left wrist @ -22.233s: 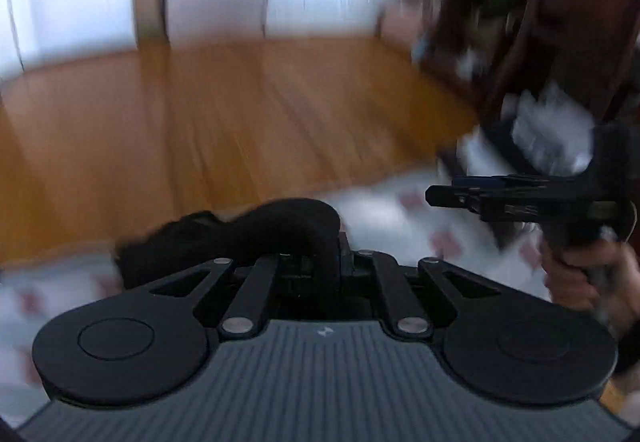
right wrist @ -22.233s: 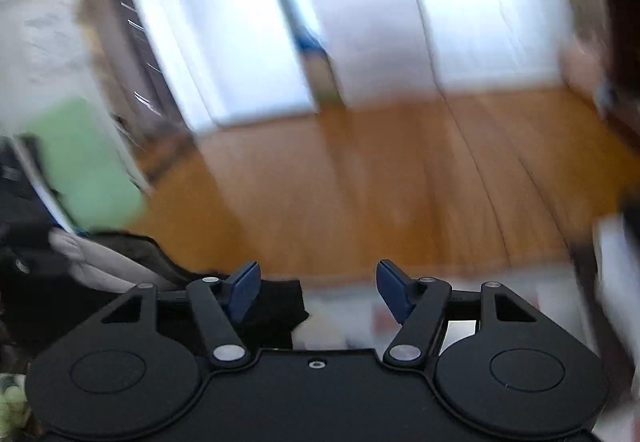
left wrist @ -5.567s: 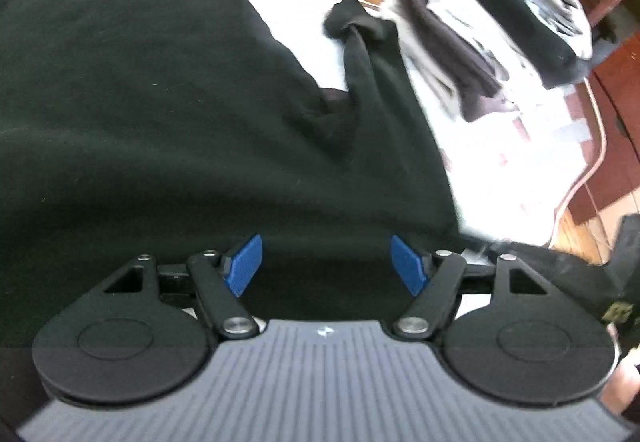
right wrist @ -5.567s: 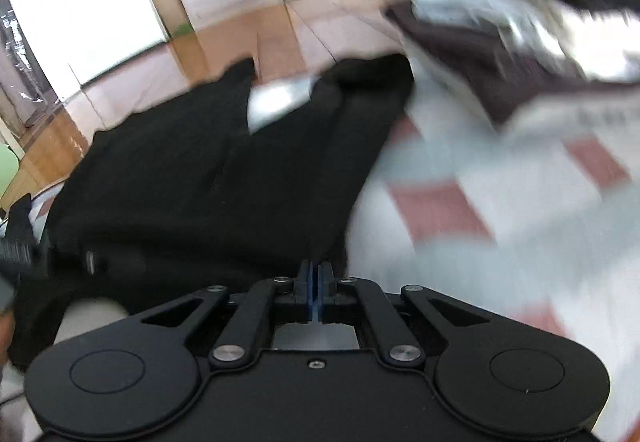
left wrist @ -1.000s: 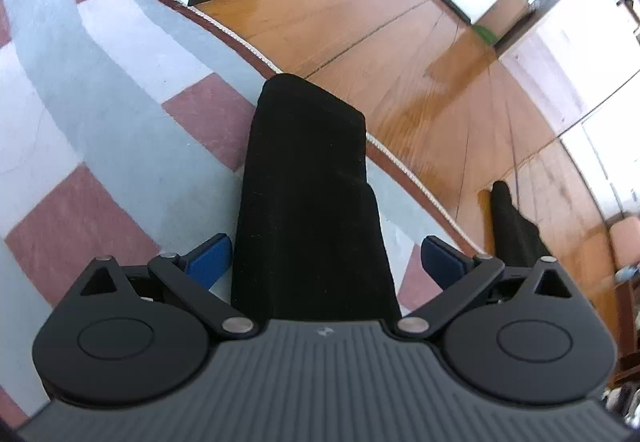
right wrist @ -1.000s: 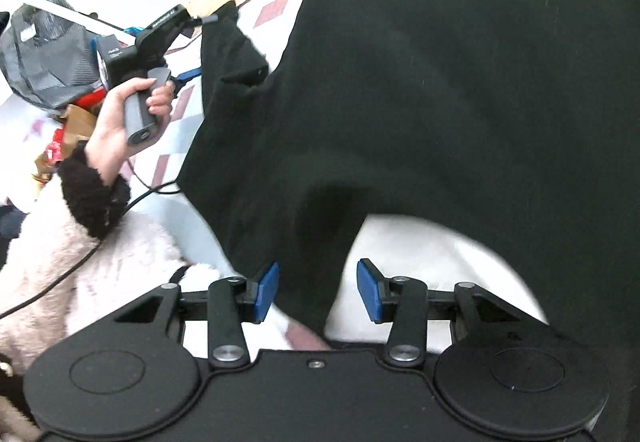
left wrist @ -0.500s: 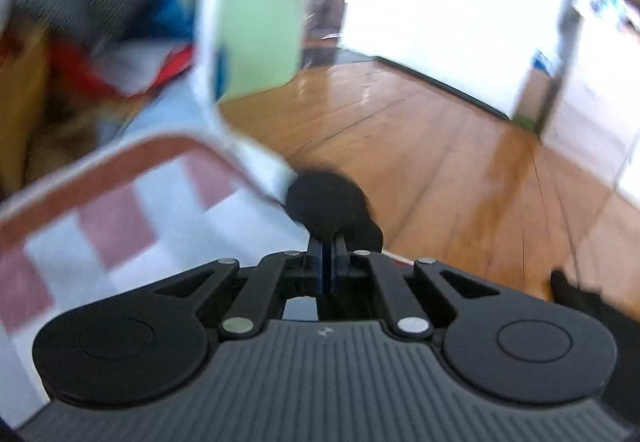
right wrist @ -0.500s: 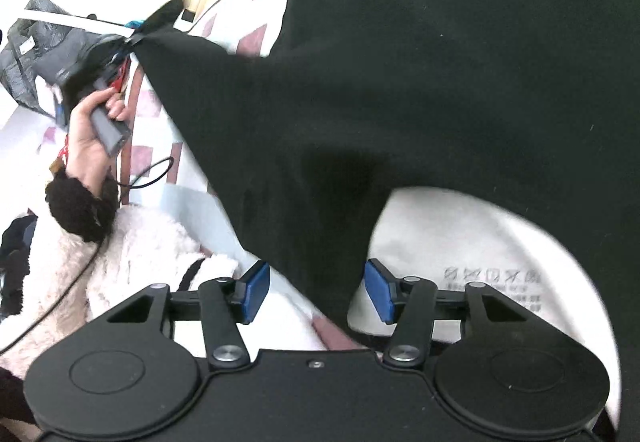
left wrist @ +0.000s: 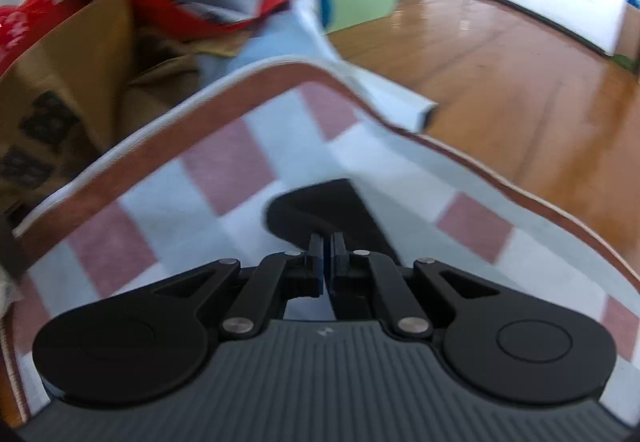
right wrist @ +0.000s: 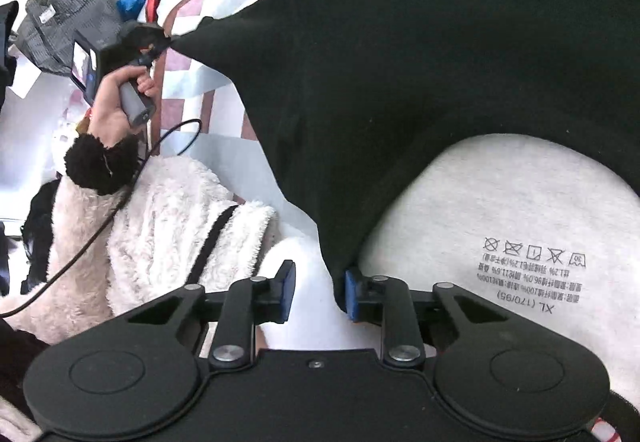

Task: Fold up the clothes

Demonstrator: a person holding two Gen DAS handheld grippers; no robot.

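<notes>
A black sweatshirt [right wrist: 460,62] lies spread over a checked blanket [left wrist: 248,162] of pale blue and dusty red squares with a brown border, laid on a wooden floor [left wrist: 540,82].

In the left wrist view, the left gripper [left wrist: 328,262] has its jaws pressed together on a black sleeve end [left wrist: 316,210], pinched just past the fingertips. In the right wrist view the same gripper sits in the person's left hand [right wrist: 116,102], with the sleeve drawn out from the garment's body to a taut point at its tip.

The right gripper [right wrist: 318,294] is partly open and its jaws have just been closing. The sweatshirt's neckline edge lies between the blue pads, touching the right one; the left pad stands clear of the cloth.

The grey fleece lining [right wrist: 500,222] shows inside the collar, printed with care symbols and an XL size mark. A fluffy cream sleeve [right wrist: 160,222] with a black cuff covers the person's left arm, and a black cable [right wrist: 120,202] trails from the left gripper.
</notes>
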